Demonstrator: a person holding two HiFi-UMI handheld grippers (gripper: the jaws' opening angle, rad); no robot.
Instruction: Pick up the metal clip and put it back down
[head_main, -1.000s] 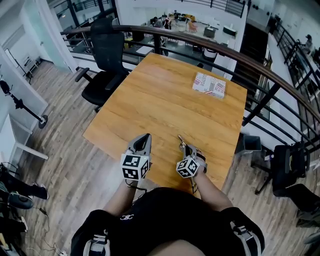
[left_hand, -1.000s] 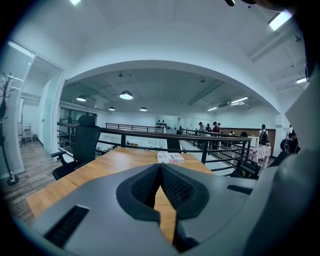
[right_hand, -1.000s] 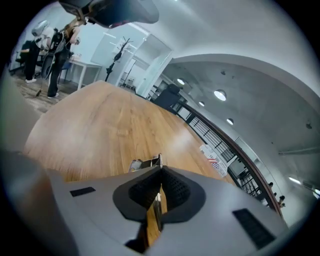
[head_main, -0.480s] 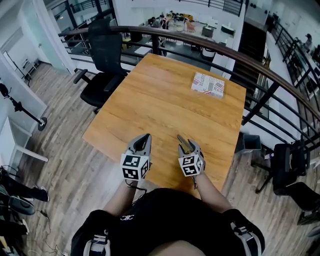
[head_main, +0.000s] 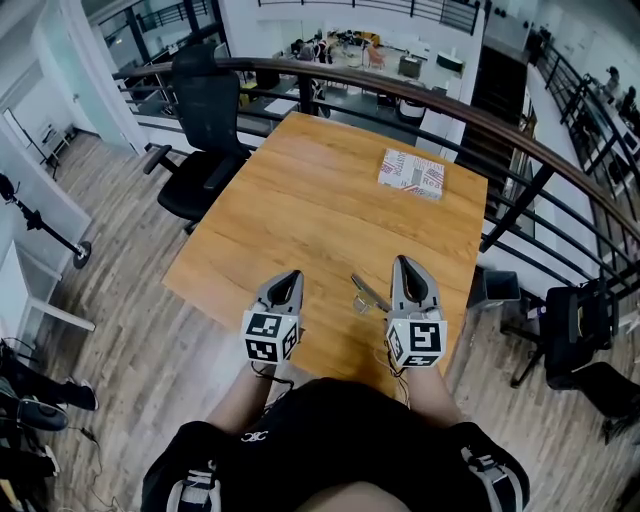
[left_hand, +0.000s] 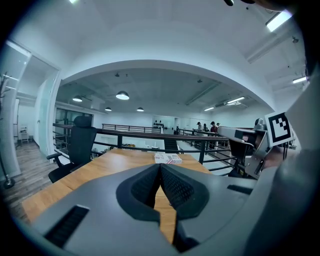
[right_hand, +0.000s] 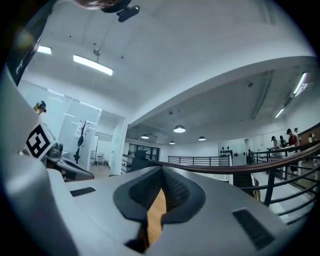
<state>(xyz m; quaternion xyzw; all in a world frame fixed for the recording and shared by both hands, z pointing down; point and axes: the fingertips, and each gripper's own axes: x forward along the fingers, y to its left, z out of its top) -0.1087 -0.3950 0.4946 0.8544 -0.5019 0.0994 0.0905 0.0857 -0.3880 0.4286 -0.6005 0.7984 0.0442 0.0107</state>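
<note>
One metal clip (head_main: 368, 294) on table (head_main: 300, 200) | right gripper (head_main: 404, 263) just closed, empty

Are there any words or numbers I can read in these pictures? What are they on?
No text can be read.
Box: red print, too small and blurred to read.
Left marker cube and right marker cube: black-and-white squares, not words.

The wooden table (head_main: 290, 200) bears a metal clip (head_main: 366, 296) and a patterned packet (head_main: 412, 172)

table (head_main: 300, 210): smooth matt wood | metal clip (head_main: 369, 294): apparently glossy metal | box (head_main: 412, 172): paper
</note>
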